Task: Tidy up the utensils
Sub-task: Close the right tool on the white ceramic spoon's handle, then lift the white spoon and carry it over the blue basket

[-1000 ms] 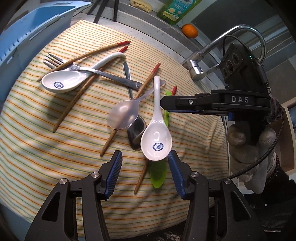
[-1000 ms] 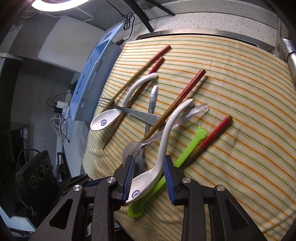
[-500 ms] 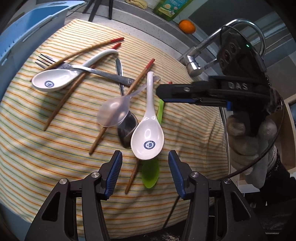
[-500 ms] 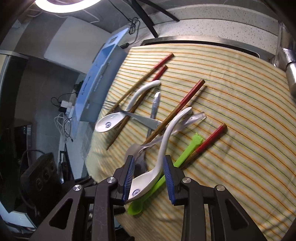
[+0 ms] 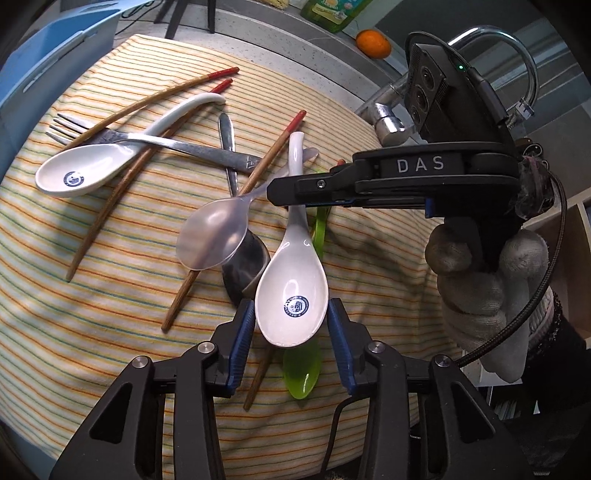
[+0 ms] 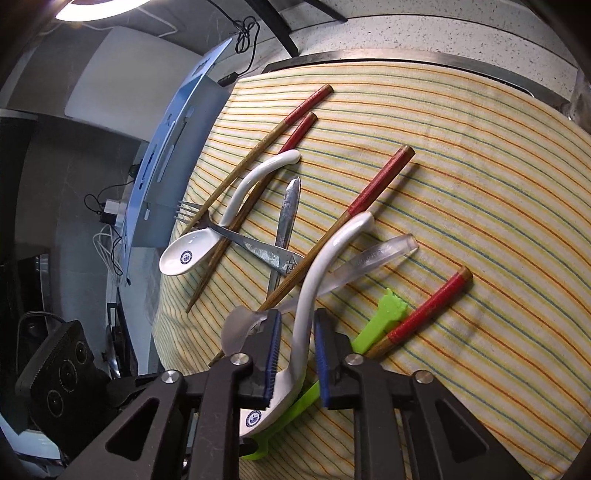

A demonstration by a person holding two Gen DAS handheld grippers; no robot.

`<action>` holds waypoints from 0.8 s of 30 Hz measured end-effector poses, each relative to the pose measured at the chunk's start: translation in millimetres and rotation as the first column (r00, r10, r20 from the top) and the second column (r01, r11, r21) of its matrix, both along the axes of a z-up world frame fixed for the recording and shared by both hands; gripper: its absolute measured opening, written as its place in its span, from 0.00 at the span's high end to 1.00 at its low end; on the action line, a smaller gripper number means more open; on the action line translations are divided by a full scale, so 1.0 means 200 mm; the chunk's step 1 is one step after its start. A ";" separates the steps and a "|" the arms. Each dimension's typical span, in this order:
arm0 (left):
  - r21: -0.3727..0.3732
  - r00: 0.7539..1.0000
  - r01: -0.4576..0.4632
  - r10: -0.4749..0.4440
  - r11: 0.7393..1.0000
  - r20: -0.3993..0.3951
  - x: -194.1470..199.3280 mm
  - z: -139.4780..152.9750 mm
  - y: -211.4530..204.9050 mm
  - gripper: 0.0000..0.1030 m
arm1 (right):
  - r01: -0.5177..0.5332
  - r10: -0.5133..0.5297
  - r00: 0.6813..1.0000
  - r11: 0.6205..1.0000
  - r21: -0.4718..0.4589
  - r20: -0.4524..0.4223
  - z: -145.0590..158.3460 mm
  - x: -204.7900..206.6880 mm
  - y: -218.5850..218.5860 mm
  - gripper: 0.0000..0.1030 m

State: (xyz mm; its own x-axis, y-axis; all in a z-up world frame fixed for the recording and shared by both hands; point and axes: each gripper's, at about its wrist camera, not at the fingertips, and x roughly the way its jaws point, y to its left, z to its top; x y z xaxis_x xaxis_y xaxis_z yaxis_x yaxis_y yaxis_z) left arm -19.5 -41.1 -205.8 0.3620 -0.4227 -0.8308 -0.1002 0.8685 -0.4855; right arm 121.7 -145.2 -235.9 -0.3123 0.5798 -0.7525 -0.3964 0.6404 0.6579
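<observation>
A white ceramic spoon with a blue emblem is held by its handle in my right gripper, which is shut on it; the gripper also shows in the left wrist view. The spoon's bowl sits between the blue pads of my left gripper, whose jaws flank it closely; whether they touch it is unclear. Below lie a clear plastic spoon, a metal spoon, a green plastic spoon and red-tipped chopsticks. A second white spoon, a fork and two more chopsticks lie at the left.
All utensils lie on a striped cloth over the sink area. A blue drying rack stands at the left. A faucet, an orange and a green bottle are at the back.
My left gripper has moved forward and narrowed around the white spoon's bowl. My right gripper keeps its hold on the handle, with the spoon raised off the pile.
</observation>
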 end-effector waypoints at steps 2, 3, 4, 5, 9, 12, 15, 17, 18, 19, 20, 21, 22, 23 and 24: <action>-0.005 1.000 -0.007 0.007 1.000 0.004 0.00 0.00 0.00 0.63 | 0.006 -0.006 1.000 1.000 -0.002 0.006 0.00 0.00 -0.01 0.92; -0.009 1.000 -0.006 0.006 1.000 0.006 0.00 0.01 0.00 0.63 | 0.013 -0.013 1.000 1.000 -0.001 0.005 0.01 -0.01 -0.02 0.92; -0.011 1.000 -0.004 0.004 1.000 0.011 0.00 0.02 0.00 0.63 | 0.022 -0.022 1.000 1.000 0.003 0.000 0.01 -0.01 -0.03 0.92; -0.007 1.000 -0.001 0.001 1.000 0.017 0.00 0.03 0.00 0.63 | 0.027 -0.027 1.000 1.000 0.009 -0.001 0.02 -0.01 -0.04 0.92; 0.000 0.999 0.009 -0.009 1.000 0.048 -0.05 0.10 0.01 0.63 | 0.041 -0.042 0.999 0.999 0.023 0.022 0.10 -0.01 -0.06 0.92; 0.003 0.997 0.009 -0.009 1.000 0.077 -0.07 0.15 0.04 0.63 | 0.055 -0.056 0.998 0.998 0.045 0.031 0.17 -0.01 -0.05 0.92; 0.007 0.994 -0.004 0.003 1.000 0.107 -0.09 0.24 0.10 0.63 | 0.059 -0.061 0.997 0.996 0.068 0.040 0.26 0.00 0.00 0.92; 0.013 0.992 -0.011 0.009 1.000 0.126 -0.11 0.29 0.16 0.63 | 0.054 -0.058 0.997 0.995 0.086 0.056 0.33 0.01 0.05 0.92; 0.019 0.990 -0.014 0.011 1.000 0.137 -0.11 0.31 0.19 0.63 | 0.052 -0.059 0.996 0.994 0.095 0.066 0.36 0.01 0.09 0.92; 0.026 0.989 -0.016 0.011 1.000 0.149 -0.12 0.34 0.23 0.63 | 0.053 -0.061 0.995 0.993 0.104 0.074 0.39 0.01 0.12 0.92; 0.031 0.987 -0.018 0.013 0.999 0.161 -0.12 0.37 0.28 0.63 | 0.054 -0.064 0.995 0.992 0.115 0.083 0.42 0.01 0.17 0.92; 0.034 0.986 -0.022 0.016 0.999 0.168 -0.11 0.39 0.29 0.63 | 0.057 -0.068 0.994 0.991 0.123 0.088 0.44 0.01 0.20 0.92; 0.035 0.984 -0.025 0.018 0.999 0.175 -0.11 0.41 0.34 0.63 | 0.063 -0.075 0.993 0.990 0.130 0.088 0.46 0.02 0.24 0.92; 0.038 0.983 -0.027 0.019 0.999 0.181 -0.11 0.43 0.38 0.63 | 0.066 -0.079 0.993 0.989 0.136 0.086 0.48 0.02 0.28 0.92; 0.045 0.982 -0.028 0.019 0.999 0.188 -0.10 0.44 0.43 0.63 | 0.066 -0.079 0.993 0.988 0.141 0.089 0.49 0.02 0.34 0.92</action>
